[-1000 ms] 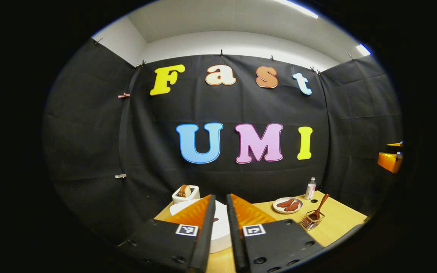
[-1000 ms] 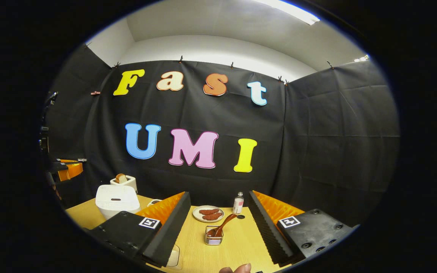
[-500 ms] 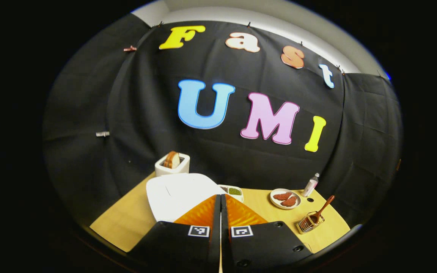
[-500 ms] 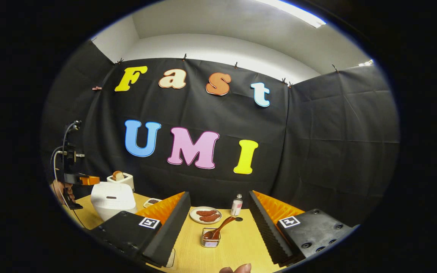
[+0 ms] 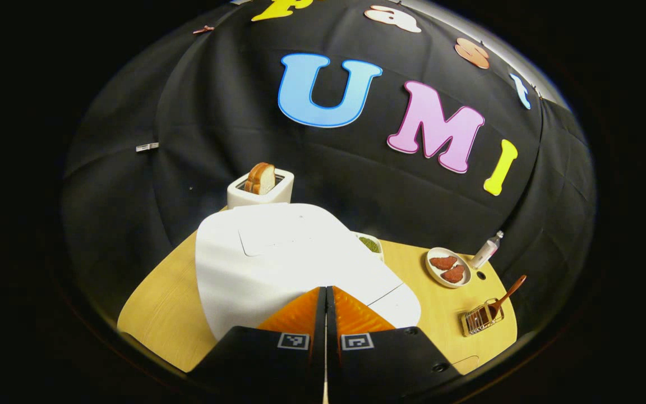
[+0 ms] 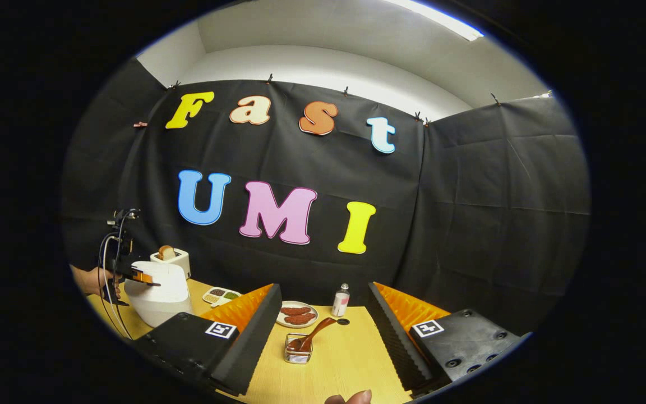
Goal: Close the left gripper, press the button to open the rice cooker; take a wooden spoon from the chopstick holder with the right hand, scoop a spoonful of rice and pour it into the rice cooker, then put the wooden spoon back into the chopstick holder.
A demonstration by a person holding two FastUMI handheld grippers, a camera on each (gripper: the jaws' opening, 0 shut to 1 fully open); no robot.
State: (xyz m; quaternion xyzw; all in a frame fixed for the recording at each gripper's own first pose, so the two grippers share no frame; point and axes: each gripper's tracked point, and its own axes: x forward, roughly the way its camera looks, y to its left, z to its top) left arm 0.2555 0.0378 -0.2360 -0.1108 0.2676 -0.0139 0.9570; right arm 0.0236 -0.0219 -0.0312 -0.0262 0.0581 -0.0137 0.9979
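My left gripper [image 5: 326, 289] is shut with nothing between its fingers, its tips resting at the front of the white rice cooker's [image 5: 278, 252] closed lid. In the right gripper view that same gripper [image 6: 149, 279] sits on top of the rice cooker [image 6: 160, 292], held by a hand [image 6: 90, 280]. My right gripper [image 6: 323, 325] hangs open above the table, holding nothing. Ahead of it stands the wire chopstick holder [image 6: 298, 353] with the wooden spoon [image 6: 314, 335] leaning out of it. The holder [image 5: 480, 318] and the spoon [image 5: 507, 293] also show at the right of the left gripper view.
A white toaster [image 5: 259, 189] with bread stands behind the cooker. A divided dish of grains [image 6: 221, 294], a plate of brown pieces [image 6: 296, 315] and a small bottle [image 6: 340, 300] line the back of the wooden table [image 6: 345, 365]. Black cloth walls surround it.
My left gripper has shut and dropped forward and down onto the rice cooker's lid. My right gripper has stayed open and barely shifted.
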